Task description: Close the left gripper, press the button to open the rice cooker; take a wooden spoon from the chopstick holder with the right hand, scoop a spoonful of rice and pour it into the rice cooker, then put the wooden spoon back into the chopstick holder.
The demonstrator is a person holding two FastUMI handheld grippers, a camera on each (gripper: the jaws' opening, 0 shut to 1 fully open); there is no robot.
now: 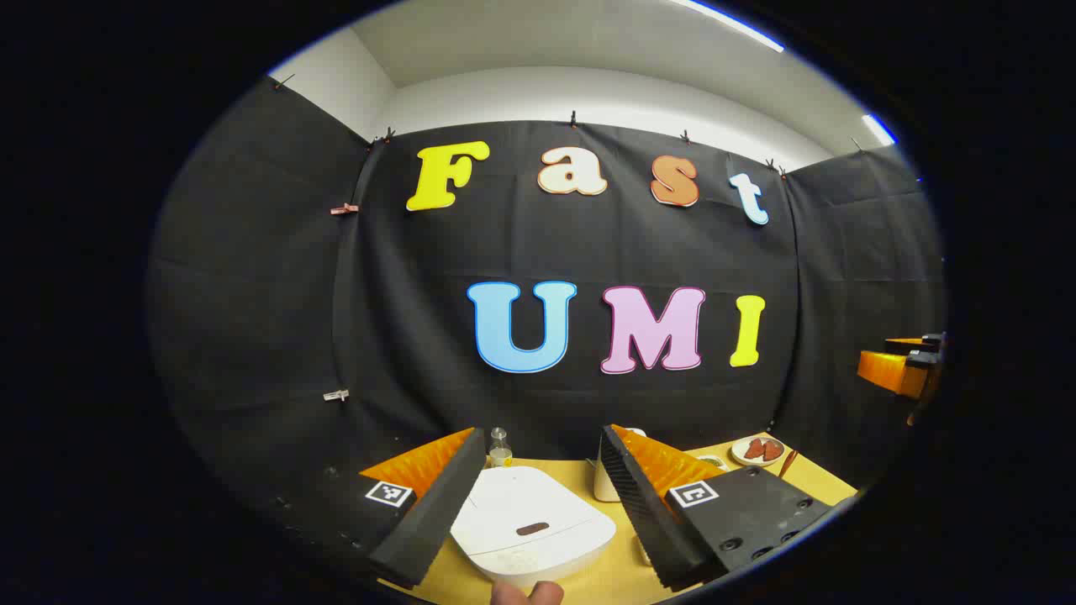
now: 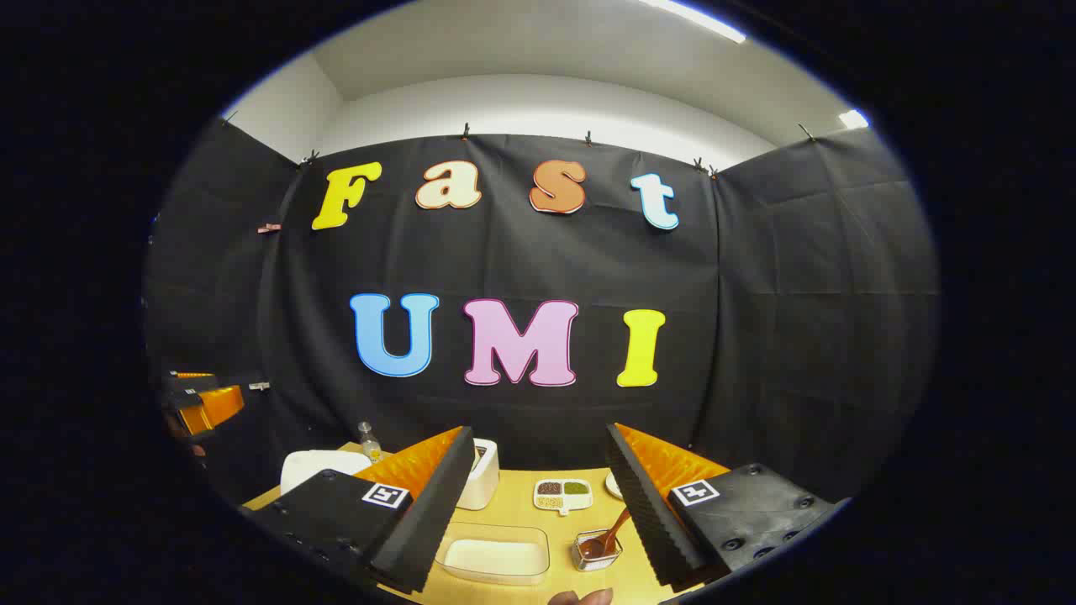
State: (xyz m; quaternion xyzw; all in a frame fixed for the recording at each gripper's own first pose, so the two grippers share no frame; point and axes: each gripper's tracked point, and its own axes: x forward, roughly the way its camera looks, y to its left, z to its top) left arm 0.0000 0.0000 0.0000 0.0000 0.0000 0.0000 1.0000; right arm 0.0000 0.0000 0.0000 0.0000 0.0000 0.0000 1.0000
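Observation:
In the left gripper view the white rice cooker (image 1: 531, 528) sits lid-down on the yellow table, a dark oval button (image 1: 532, 528) on its front. My left gripper (image 1: 542, 470) hovers above it, open, fingers either side. In the right gripper view my right gripper (image 2: 538, 470) is open above the table. Below it lies a clear tub of white rice (image 2: 494, 555). A wooden spoon (image 2: 612, 533) leans in the small metal chopstick holder (image 2: 597, 550) close to the right finger. The rice cooker (image 2: 321, 466) shows at the left.
A white square container (image 2: 481, 475) and a divided dish of grains (image 2: 563, 496) stand mid-table. A small bottle (image 1: 500, 447) stands behind the cooker, and a plate with red pieces (image 1: 758, 450) sits far right. Black cloth walls close in on three sides.

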